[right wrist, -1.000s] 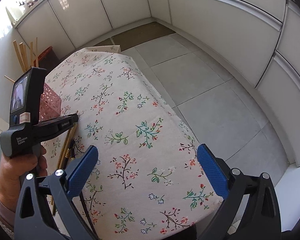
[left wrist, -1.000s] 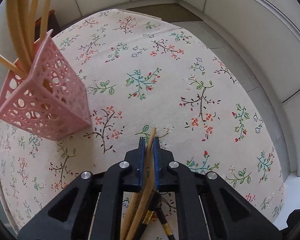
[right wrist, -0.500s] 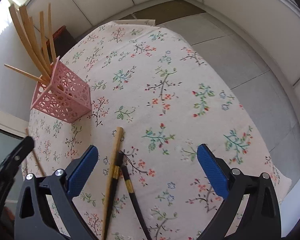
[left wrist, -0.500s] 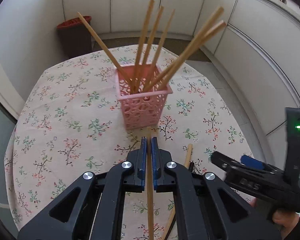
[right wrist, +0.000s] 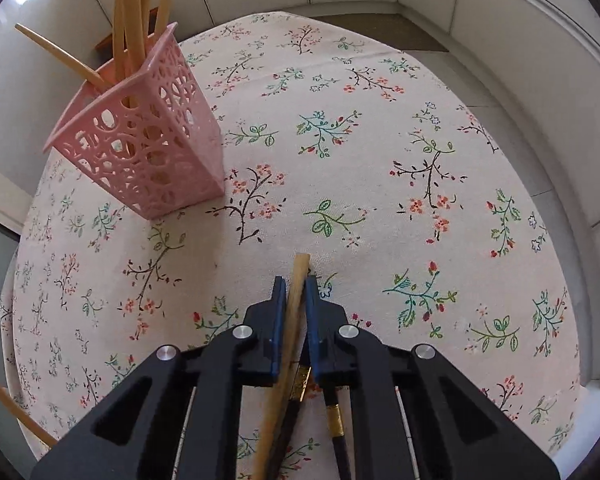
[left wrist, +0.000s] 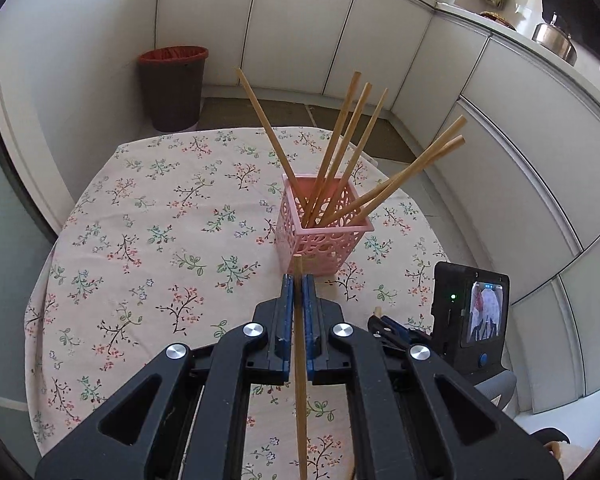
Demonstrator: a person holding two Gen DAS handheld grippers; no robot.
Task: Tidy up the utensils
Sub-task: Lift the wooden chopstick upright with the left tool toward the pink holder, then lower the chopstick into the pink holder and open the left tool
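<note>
Left gripper [left wrist: 298,300] clamps a pale wooden chopstick [left wrist: 300,364] just short of the pink perforated plastic basket [left wrist: 323,240]. Right gripper [right wrist: 296,300] nearly closed around another wooden chopstick [right wrist: 290,328] on the floral tablecloth [right wrist: 360,160]; firm contact unclear. Advice: lift the left tip above the rim before releasing.

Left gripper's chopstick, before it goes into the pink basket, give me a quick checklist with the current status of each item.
1. Left gripper shut on the held chopstick: ok.
2. Chopstick tip points toward the pink basket: ok.
3. Basket upright on the tablecloth: ok.
4. Room in the basket among the six chopsticks already in it: ok, they fan outward.
5. Tip above the basket rim: not ok, it sits short of it.
6. Right gripper closed around a table chopstick: grip firmness cannot tell.
</note>
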